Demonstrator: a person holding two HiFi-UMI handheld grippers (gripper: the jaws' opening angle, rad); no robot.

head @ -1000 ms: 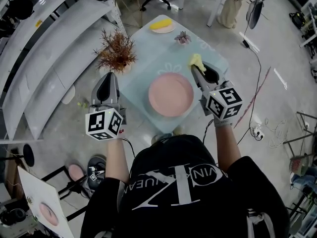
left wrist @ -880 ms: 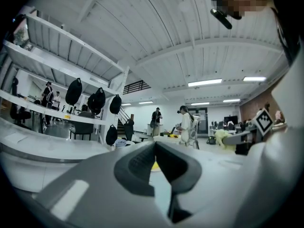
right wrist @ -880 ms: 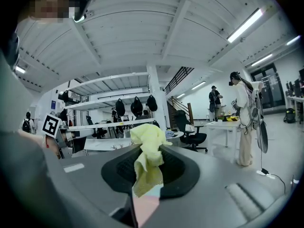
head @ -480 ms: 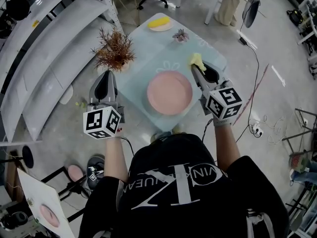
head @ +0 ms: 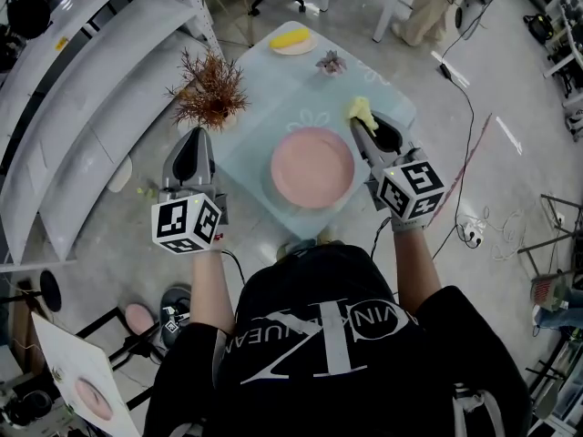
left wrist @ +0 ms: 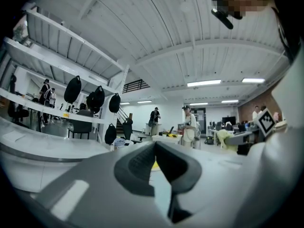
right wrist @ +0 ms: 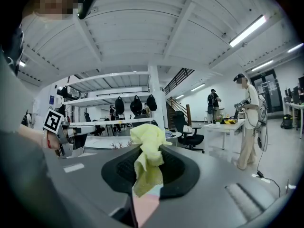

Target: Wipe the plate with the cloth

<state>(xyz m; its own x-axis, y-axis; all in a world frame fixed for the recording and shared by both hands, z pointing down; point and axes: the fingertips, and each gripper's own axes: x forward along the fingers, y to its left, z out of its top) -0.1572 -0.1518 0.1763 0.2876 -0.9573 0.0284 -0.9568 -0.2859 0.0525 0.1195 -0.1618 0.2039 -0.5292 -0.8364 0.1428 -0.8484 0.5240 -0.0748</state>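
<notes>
A round pink plate (head: 312, 167) lies on the pale glass table (head: 273, 107), near its front edge. My right gripper (head: 359, 124) hangs just past the plate's right rim, shut on a crumpled yellow cloth (head: 362, 110) that sticks out beyond its tips. In the right gripper view the cloth (right wrist: 147, 161) bunches up between the jaws of the right gripper (right wrist: 151, 152). My left gripper (head: 201, 137) is held left of the table, off its edge and apart from the plate. In its own view the left gripper (left wrist: 155, 144) has its pads meeting, with nothing between them.
A dried reddish plant (head: 211, 94) stands at the table's left corner. A small dish with something yellow (head: 293, 42) and a little potted plant (head: 330, 62) sit at the far side. White shelves (head: 91, 107) run along the left. Cables (head: 474, 235) lie on the floor at right.
Both grippers stay in about the same places, and the cloth is still held. Only the head view has shifted slightly.
</notes>
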